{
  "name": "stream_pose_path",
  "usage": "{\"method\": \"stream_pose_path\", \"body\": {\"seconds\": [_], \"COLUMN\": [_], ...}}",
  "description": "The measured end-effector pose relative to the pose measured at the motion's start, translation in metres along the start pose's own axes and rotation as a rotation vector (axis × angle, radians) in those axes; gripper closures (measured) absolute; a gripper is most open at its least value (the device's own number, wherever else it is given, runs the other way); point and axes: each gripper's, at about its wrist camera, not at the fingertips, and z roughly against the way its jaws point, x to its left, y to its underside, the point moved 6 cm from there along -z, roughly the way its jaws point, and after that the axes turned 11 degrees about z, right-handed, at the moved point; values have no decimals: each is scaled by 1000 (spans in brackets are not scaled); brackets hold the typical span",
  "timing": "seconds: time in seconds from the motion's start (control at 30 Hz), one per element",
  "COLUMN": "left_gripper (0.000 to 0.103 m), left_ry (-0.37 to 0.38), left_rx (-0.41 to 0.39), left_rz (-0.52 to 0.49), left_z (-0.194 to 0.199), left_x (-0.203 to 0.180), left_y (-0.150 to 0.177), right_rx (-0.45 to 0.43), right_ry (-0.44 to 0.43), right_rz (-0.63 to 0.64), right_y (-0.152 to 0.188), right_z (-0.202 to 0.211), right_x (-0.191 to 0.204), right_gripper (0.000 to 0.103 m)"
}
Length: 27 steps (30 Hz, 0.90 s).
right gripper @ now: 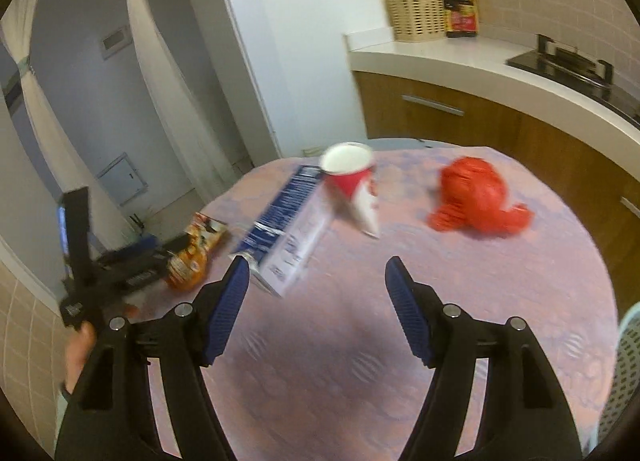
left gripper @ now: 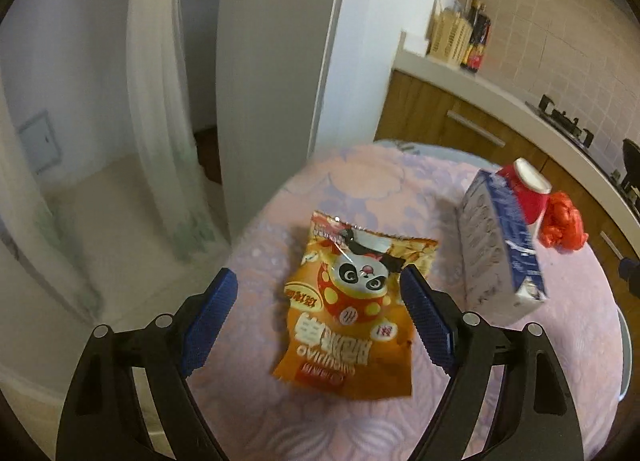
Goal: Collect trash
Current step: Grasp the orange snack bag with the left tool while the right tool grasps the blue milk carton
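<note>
A round desk [right gripper: 460, 301] under a pink flowered cloth is carrying four pieces of trash: one orange snack bag [left gripper: 352, 309], one blue-and-white milk carton [left gripper: 500, 245], one red-and-white paper cup [left gripper: 528, 193] and one crumpled red plastic bag [left gripper: 562, 223]. The left gripper [left gripper: 320, 317] is hanging over the desk's left edge with its jaws standing wide apart; the snack bag is lying flat between them, its right side running under or against the right-hand blue pad, though whether they are touching cannot be told, while the other pad is standing clear of it. The right gripper [right gripper: 316, 301] is pointing down at the bare cloth near the middle of the desk, jaws also apart and holding nothing. The carton is lying on its side just beyond the right gripper's left-hand pad, the tipped cup is resting at the carton's far end, and the red bag is sitting apart toward the desk's far right edge. A hand [right gripper: 78, 357] is gripping the left gripper's handle.
</note>
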Motion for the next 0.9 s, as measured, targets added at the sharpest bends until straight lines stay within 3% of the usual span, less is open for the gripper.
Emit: {"method": "stream_pose_path", "body": {"seconds": [0.1,0.2,0.27,0.37,0.7,0.77,0.83,0.9], "left_gripper": [38,49,73,93,97,97,97,97], "left_ry": [-16,-42,-21,-14,38,44,47,47], "left_rx": [65,79,76,40,-7,-5,-1,-1], "left_rz": [-14,-62,-75,-77,-41,-34,-41,-50], "left_z": [-22,-24,-20,-10,1,-3,-4,-5], "left_x": [-2,-5,-7,-6,1,-1,-3,-5], "left_y": [8,17,21,24,20,19,19,19], "right_rx": [11,35,58,83,173,182,180,181], "right_ry": [3,-3,-1,29,87,83,76,58], "right_rz": [11,-5,-32,-48,-96,-88,-72,-58], "right_y": [-7,-7,-4,-3,6,9,11,16], "right_z": [-16,-34,-48,-68,-114,-115,-108,-97], "right_x": [15,25,30,34,34,35,35,34], "right_gripper": [36,36,36,36,37,60,68,68]}}
